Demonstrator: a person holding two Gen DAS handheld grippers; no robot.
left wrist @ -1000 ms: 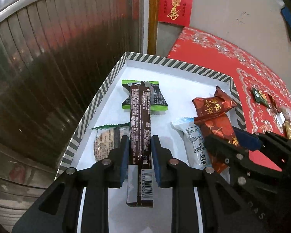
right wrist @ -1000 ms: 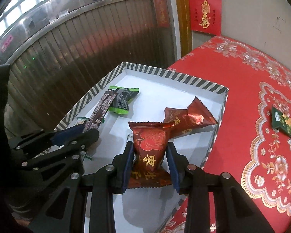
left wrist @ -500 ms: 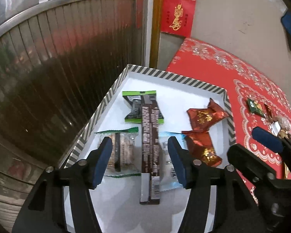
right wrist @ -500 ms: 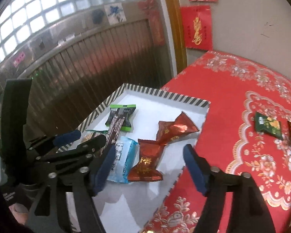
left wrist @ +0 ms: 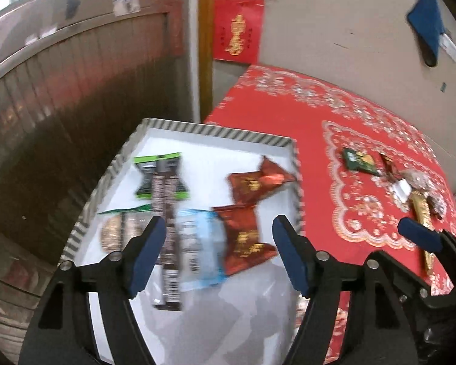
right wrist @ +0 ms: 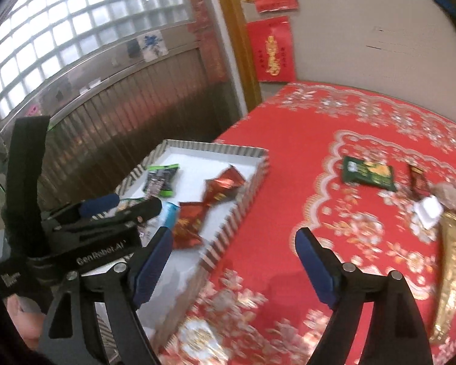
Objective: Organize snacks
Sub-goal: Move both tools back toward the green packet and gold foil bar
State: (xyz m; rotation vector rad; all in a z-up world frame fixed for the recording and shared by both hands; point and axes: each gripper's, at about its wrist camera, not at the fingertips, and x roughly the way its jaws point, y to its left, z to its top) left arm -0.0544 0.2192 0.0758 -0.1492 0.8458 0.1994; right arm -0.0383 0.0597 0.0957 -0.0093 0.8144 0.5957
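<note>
A white tray with a striped rim (left wrist: 215, 129) (right wrist: 243, 200) holds several snacks: a long brown bar (left wrist: 167, 228), a green-edged packet (left wrist: 159, 176) (right wrist: 162, 179), a round cracker pack (left wrist: 118, 231), a light blue packet (left wrist: 197, 243) and two red candy packets (left wrist: 243, 234) (left wrist: 255, 182) (right wrist: 190, 222). My left gripper (left wrist: 217, 243) is open and empty above the tray. My right gripper (right wrist: 234, 258) is open and empty over the tray's right rim and the red cloth. More snacks lie on the cloth: a dark green packet (right wrist: 367, 173) (left wrist: 358, 161), a small brown one (right wrist: 418, 179), a white piece (right wrist: 430, 210), a long gold bar (right wrist: 450, 258) (left wrist: 422, 216).
The table is covered by a red patterned cloth (right wrist: 334, 127). A dark ribbed shutter (left wrist: 60, 106) stands left of the tray, a grey wall with red hangings (left wrist: 238, 30) behind. The left gripper's body (right wrist: 91, 228) shows in the right wrist view.
Both grippers opened, letting go of the brown bar and the red candy packet into the tray, then pulled back and up. The right gripper has swung right over the cloth.
</note>
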